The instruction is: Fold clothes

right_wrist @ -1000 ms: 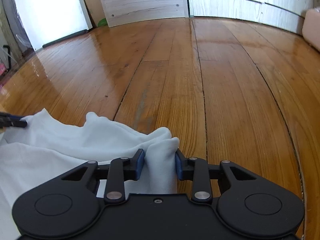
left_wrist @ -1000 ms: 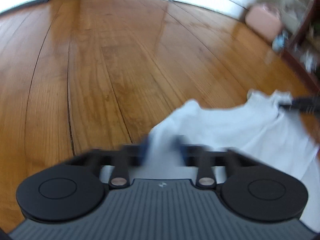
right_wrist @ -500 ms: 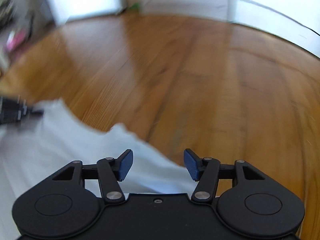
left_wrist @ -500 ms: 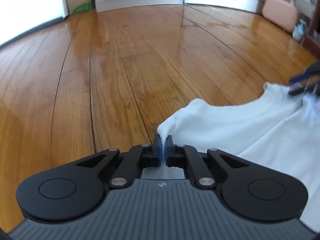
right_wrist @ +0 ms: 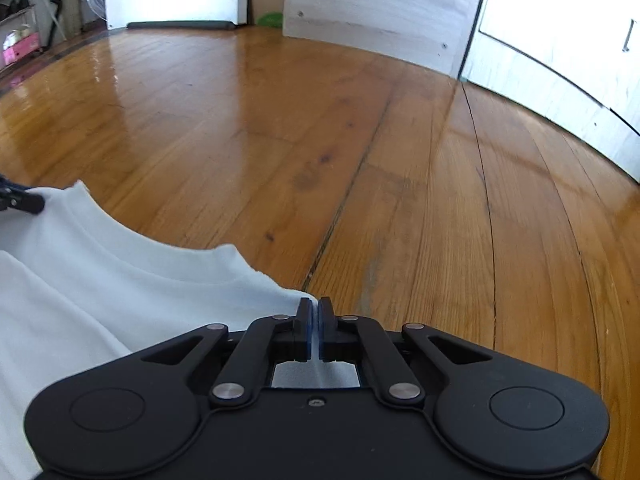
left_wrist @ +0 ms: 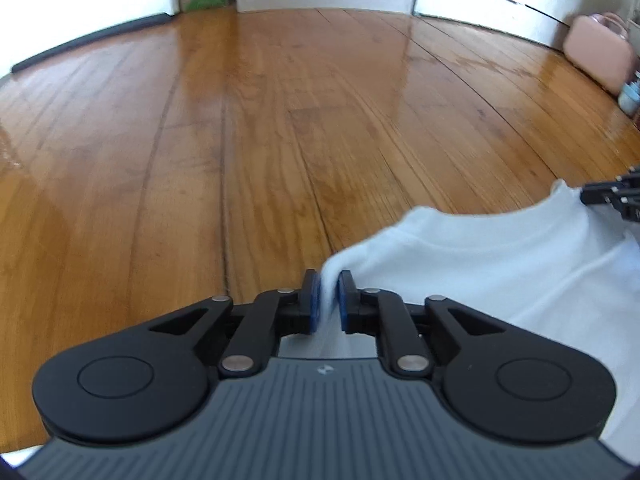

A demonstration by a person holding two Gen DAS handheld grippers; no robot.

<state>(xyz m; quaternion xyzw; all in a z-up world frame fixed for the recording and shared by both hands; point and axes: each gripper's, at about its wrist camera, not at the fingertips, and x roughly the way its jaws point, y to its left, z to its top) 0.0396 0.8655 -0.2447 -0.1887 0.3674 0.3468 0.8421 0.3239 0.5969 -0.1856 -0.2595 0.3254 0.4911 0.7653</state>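
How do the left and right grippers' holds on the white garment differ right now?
The left gripper pinches a thick bunch of the white garment, so its jaws stand slightly apart; the right gripper has its jaws nearly touching on a thin edge. The left gripper's body is ribbed grey, the right's plain black. Both are shut on the same garment, above the wooden floor.

one white garment (left_wrist: 500, 264) is seen, spread over the wooden floor (left_wrist: 240, 120). two grippers are counted: the left gripper (left_wrist: 328, 300) and the right gripper (right_wrist: 314, 330), each with two blue-padded fingers. one pink case (left_wrist: 598, 54) is counted by the wall. one green object (right_wrist: 270, 20) is made out, unidentifiable.
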